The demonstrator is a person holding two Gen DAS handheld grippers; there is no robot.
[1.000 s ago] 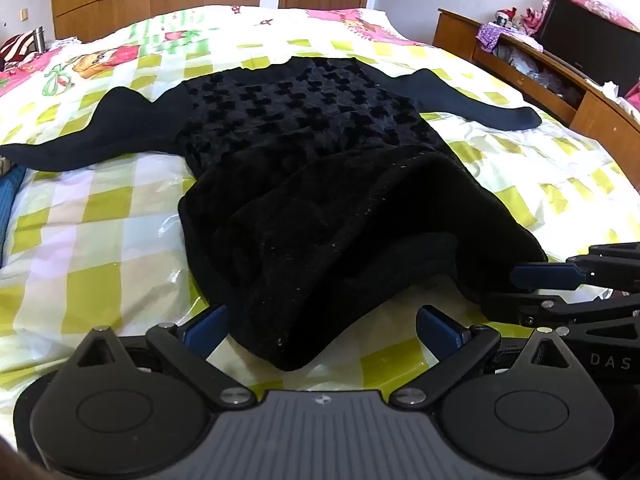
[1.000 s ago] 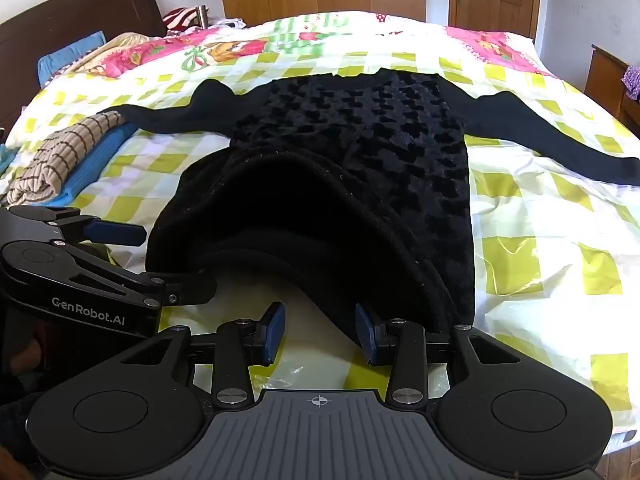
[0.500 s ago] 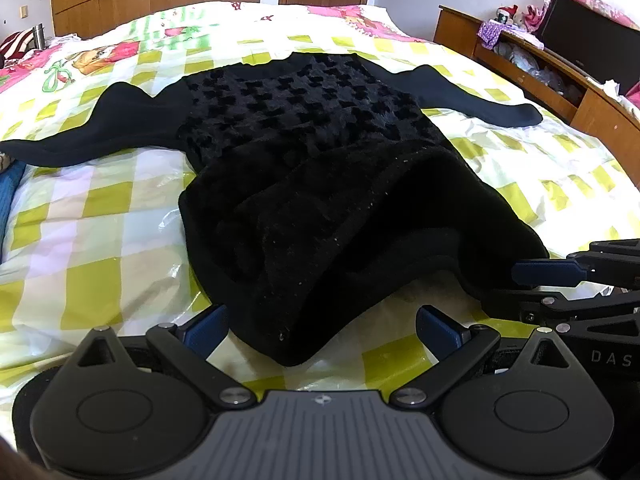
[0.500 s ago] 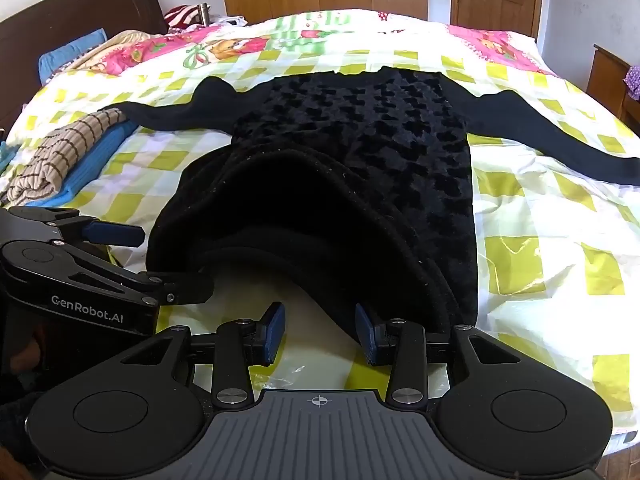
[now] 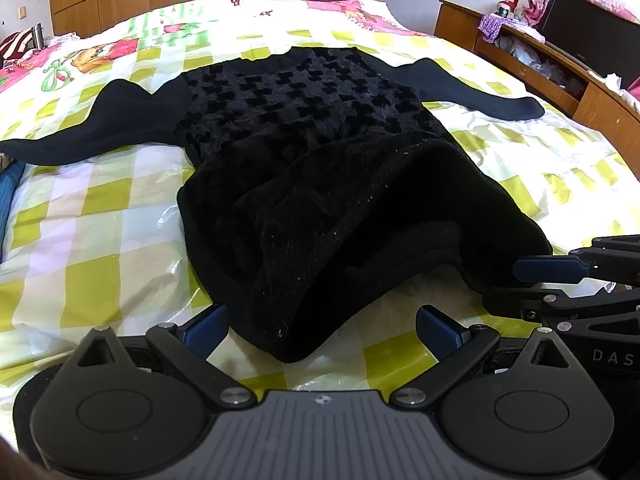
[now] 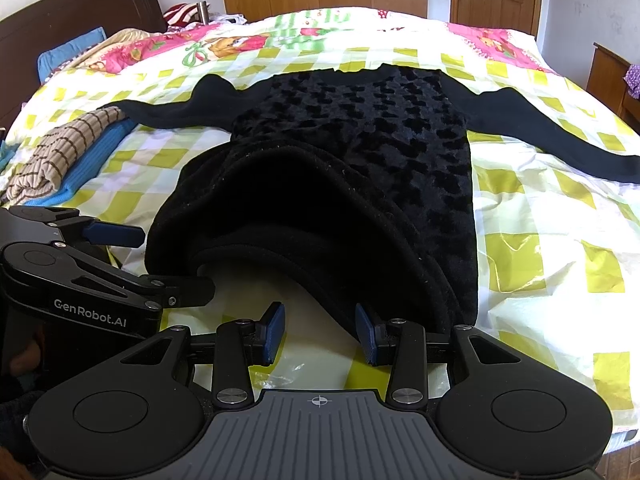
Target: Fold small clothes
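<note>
A black long-sleeved sweater with a raised check pattern lies on the bed, sleeves spread to both sides; it also shows in the right wrist view. Its lower hem is bunched and turned up toward me. My left gripper is open, with the hem's lowest fold lying between its blue pads, not pinched. My right gripper is open beside the hem's right corner, its right pad close against the fabric. Each gripper shows at the edge of the other's view.
The bed has a yellow-and-white checked sheet under clear plastic. Folded striped and blue clothes lie at the left. A wooden shelf unit runs along the right side. A dark headboard stands far left.
Both grippers have pulled back slightly from the sweater, which now looks a little farther away. Both stay open and the hem stays bunched.
</note>
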